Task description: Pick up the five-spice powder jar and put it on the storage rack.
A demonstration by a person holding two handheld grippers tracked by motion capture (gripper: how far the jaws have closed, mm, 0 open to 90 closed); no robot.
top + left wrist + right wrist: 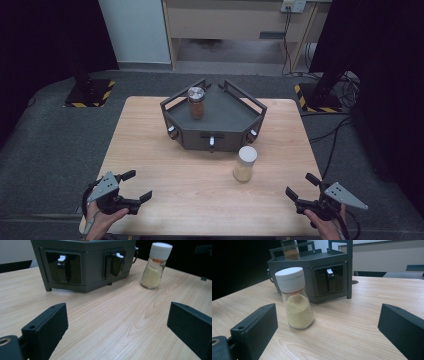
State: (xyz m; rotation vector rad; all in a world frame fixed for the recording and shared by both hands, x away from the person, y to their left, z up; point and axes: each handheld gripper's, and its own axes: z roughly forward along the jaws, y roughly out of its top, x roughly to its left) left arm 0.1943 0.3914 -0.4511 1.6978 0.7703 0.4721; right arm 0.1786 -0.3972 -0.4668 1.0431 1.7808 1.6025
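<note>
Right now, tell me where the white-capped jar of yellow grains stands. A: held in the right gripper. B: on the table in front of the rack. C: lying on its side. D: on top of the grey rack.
B: the white-capped jar stands upright on the table, just in front of the grey rack, held by no gripper.

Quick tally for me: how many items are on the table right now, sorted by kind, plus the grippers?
Spice jars: 2, a white-capped jar of yellow grains standing on the table and a jar of brown spice on top of the rack
Dark grey racks: 1
Grippers: 2, the left gripper and the right gripper, both open
Total: 5
</note>
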